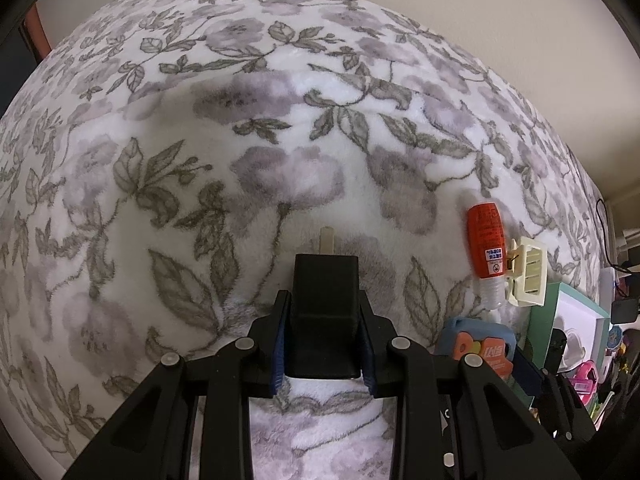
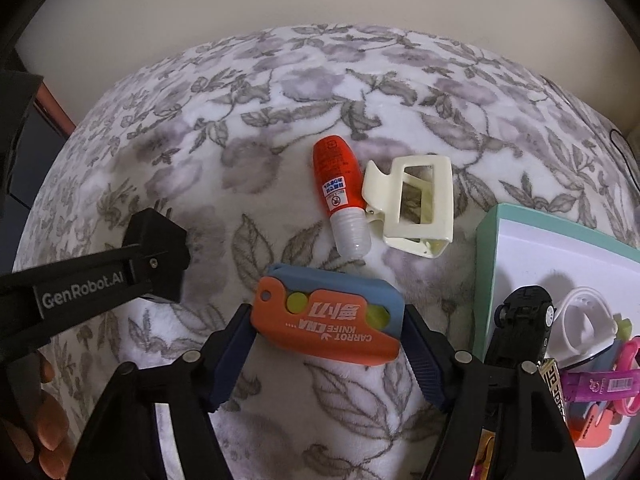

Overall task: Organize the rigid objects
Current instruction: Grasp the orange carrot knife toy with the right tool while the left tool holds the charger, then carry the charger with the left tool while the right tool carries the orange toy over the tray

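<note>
My left gripper (image 1: 325, 344) is shut on a black plug adapter (image 1: 325, 304), its metal prongs pointing forward, just above the floral blanket (image 1: 280, 140). The adapter also shows in the right wrist view (image 2: 160, 256). My right gripper (image 2: 332, 344) is shut on an orange and blue toy carrot knife (image 2: 332, 324), which also shows in the left wrist view (image 1: 476, 344). An orange glue bottle (image 2: 340, 188) lies on the blanket beside a cream hair claw clip (image 2: 416, 204). The bottle (image 1: 486, 244) and the clip (image 1: 526, 272) show at right in the left wrist view.
A teal-edged box (image 2: 486, 264) at the right holds a black toy car (image 2: 520, 328), a white ring-shaped piece (image 2: 588, 320) and pink and purple items (image 2: 600, 388). The box also shows in the left wrist view (image 1: 538, 320). A wall stands behind the bed.
</note>
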{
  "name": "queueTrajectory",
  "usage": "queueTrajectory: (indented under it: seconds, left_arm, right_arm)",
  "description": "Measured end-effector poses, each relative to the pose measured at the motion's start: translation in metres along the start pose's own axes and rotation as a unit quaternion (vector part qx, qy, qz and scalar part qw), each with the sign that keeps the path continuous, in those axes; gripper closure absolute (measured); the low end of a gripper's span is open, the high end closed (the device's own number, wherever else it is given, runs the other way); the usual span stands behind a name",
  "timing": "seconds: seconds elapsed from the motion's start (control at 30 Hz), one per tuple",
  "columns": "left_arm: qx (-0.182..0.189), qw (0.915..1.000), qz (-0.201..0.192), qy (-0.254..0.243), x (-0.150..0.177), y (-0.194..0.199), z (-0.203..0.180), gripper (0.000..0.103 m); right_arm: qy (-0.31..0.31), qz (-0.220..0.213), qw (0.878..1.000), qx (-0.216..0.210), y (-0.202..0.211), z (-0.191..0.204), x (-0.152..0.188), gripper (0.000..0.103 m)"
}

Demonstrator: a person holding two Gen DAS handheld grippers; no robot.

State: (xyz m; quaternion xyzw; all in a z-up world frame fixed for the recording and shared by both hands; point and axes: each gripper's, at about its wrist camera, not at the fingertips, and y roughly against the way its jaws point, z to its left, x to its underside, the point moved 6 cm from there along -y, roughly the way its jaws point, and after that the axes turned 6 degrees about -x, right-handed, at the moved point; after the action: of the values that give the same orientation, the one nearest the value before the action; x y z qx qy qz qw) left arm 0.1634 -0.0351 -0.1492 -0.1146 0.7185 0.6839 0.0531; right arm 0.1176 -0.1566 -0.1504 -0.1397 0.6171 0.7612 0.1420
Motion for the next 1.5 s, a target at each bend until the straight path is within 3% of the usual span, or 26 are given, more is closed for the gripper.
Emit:
queueTrajectory:
  seconds: [0.33,0.83,1.2,1.5]
  left_arm:
    - [0.006,0.9997,-0.022,-0.006,-0.005,0.019,-0.003,0.072]
    - [0.023,0.9961,-0.075,-0.039,-0.005,0.074,-0.039,0.072]
    - [0.068,0.9859,-0.115,-0.101,0.022,0.122,-0.100,0.072]
    - [0.085,0.9770,-0.099,-0.168,0.059,0.120,-0.166,0.072]
  right_arm:
    - [-0.003,-0.014,1.000,0.002,0.014,-0.003,-0.004,0.029]
    - [-0.052,-0.063,0.997,-0.010,0.077,-0.035,0.000,0.029]
    - [-0.101,-0.099,0.989,0.034,0.136,-0.099,0.016,0.029]
    - [-0.178,-0.100,0.975,0.089,0.155,-0.178,0.035,0.029]
